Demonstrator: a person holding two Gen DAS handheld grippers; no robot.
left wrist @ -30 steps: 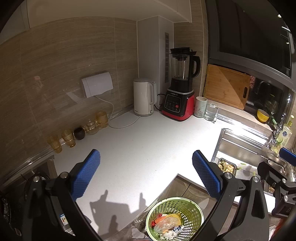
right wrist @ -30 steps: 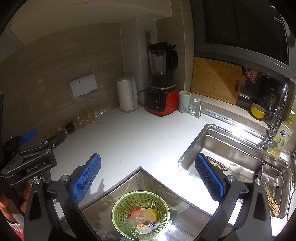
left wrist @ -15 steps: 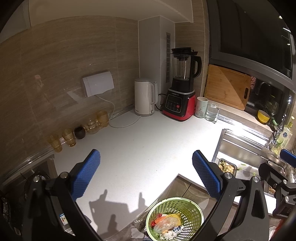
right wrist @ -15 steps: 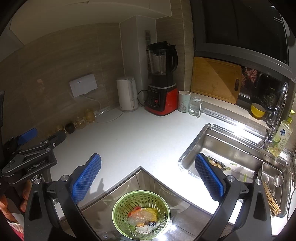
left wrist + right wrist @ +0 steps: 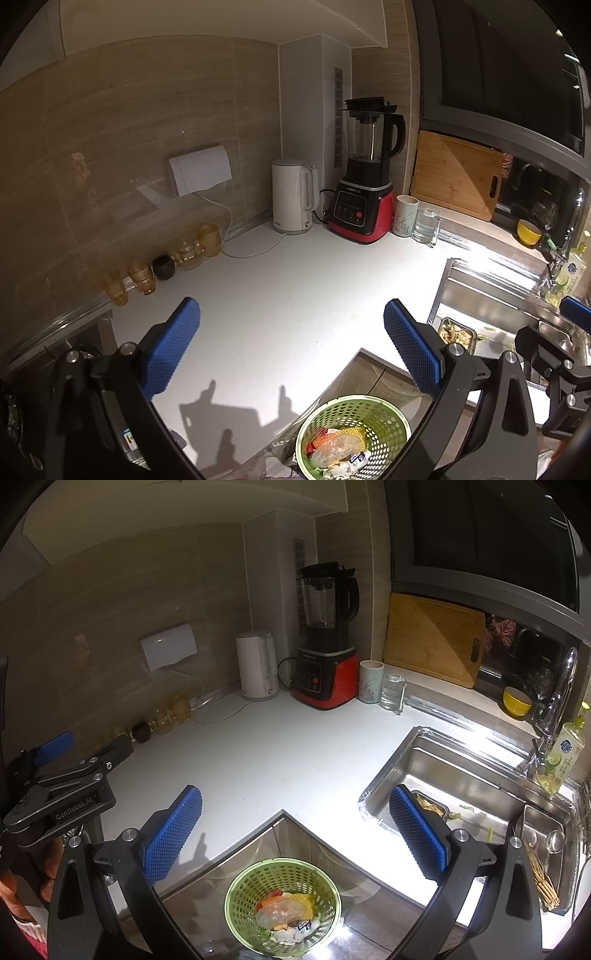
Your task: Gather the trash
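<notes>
A green perforated trash basket (image 5: 384,413) stands on the floor below the counter corner, holding wrappers and scraps (image 5: 334,448); it also shows in the right wrist view (image 5: 240,893) with its trash (image 5: 282,910). My left gripper (image 5: 291,339) is open and empty above the white counter (image 5: 295,295). My right gripper (image 5: 295,825) is open and empty above the counter corner. Each gripper shows at the edge of the other's view.
A white kettle (image 5: 293,197), red blender (image 5: 364,181), mug and glass (image 5: 424,225) stand at the back. Amber glasses (image 5: 140,275) line the left wall. The steel sink (image 5: 461,786) at right holds a food tray (image 5: 432,806); dish soap (image 5: 561,757) stands beside the tap.
Both views have shifted very slightly; the grippers stay open and empty and nothing on the counter has moved.
</notes>
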